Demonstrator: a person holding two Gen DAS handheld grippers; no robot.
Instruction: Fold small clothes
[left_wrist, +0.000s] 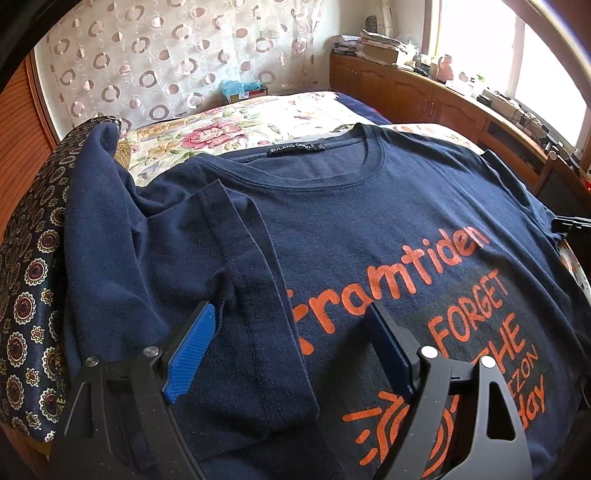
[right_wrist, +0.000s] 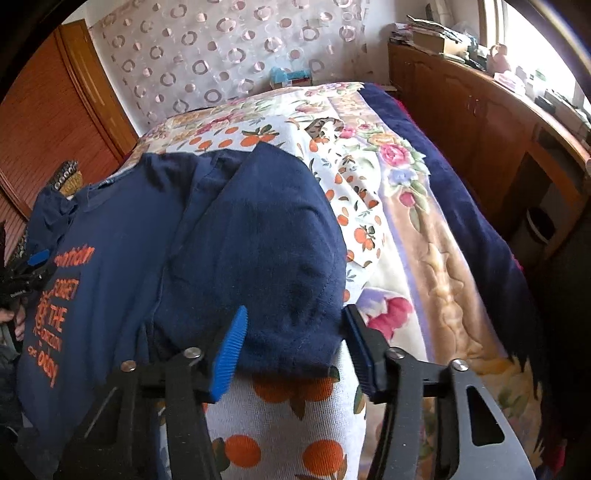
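On floral bedspread (right_wrist: 439, 254): navy T-shirt (left_wrist: 369, 206), orange print.

A bed (right_wrist: 436, 266) covered with a flowered quilt carries a white cloth printed with oranges (right_wrist: 288, 417) and a navy cotton T-shirt with orange lettering (left_wrist: 369, 221). The shirt's sleeve lies between the right fingers (right_wrist: 232, 350), the orange-print cloth beneath them.

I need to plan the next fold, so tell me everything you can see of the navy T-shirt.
The navy T-shirt lies front-up on the bed, soft knit, with orange lettering and a black neck label. One sleeve is already folded over the chest, hem stitching showing. The other sleeve bulges between the right gripper jaws. The left gripper hovers open above the print.
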